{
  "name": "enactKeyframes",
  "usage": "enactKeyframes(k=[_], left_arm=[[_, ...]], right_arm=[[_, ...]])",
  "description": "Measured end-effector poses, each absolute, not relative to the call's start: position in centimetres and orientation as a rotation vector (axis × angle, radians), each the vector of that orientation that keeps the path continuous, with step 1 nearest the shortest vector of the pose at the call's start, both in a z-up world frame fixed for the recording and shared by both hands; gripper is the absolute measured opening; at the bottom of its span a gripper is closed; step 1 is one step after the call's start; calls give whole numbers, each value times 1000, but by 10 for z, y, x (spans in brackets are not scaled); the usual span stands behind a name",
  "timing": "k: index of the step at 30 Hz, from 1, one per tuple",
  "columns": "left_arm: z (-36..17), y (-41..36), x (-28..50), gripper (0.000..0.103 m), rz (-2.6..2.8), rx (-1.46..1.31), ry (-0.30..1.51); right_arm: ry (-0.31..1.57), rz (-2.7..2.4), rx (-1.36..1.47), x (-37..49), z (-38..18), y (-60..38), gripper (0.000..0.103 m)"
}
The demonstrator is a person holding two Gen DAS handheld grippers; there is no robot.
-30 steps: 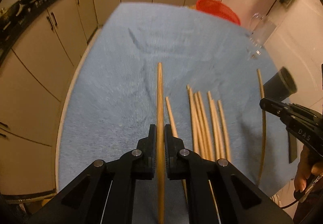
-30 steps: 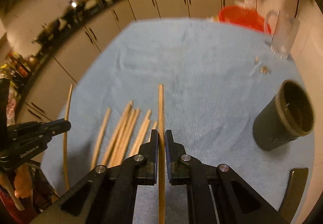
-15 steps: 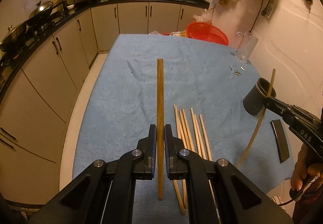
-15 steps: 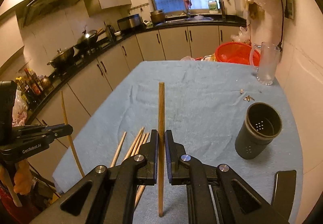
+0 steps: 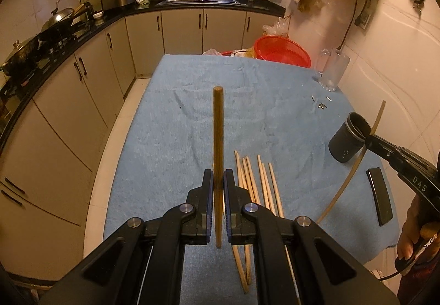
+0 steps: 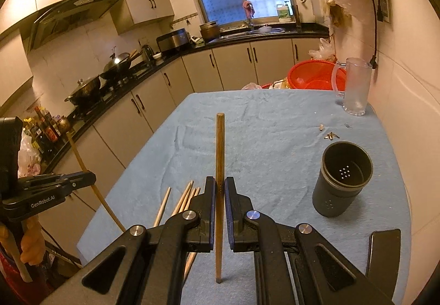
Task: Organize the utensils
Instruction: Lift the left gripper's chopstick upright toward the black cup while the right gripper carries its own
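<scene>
Left gripper (image 5: 218, 186): clamped on a chopstick (image 5: 218, 145) that stands along the fingers, lifted above the near edge of the desk (image 5: 192, 118).
Right gripper (image 6: 219, 192): clamped on a second chopstick (image 6: 220, 156), likewise lifted off the cloth.
Loose chopsticks (image 5: 258, 184): a bundle lying flat on the blue cloth near the desk's near edge, side by side, pointing toward the far edge.
Utensil holder (image 6: 342, 181): dark cylinder, upright, mouth open, by the right edge of the desk; perforated bottom visible.
Glass mug (image 6: 356, 86): upright at the far right corner.
Red basket (image 6: 313, 76): at the far edge, beside the mug.
Dark flat object (image 5: 379, 196): lying near the right near corner.
</scene>
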State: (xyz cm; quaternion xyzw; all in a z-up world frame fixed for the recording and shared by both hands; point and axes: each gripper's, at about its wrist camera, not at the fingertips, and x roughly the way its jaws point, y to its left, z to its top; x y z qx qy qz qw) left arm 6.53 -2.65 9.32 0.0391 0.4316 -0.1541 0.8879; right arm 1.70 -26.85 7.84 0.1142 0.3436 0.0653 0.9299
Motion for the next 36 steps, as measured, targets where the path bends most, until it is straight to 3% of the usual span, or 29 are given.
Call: enactKeyframes(k=[18,36], left_arm=[[136,-66,75,7,-363,111,835],[215,-212,91,7,-645,83,757]], right_arm=[[614,95,324,-1,113,-315,7],[442,-65,379,-23,192,-410,7]])
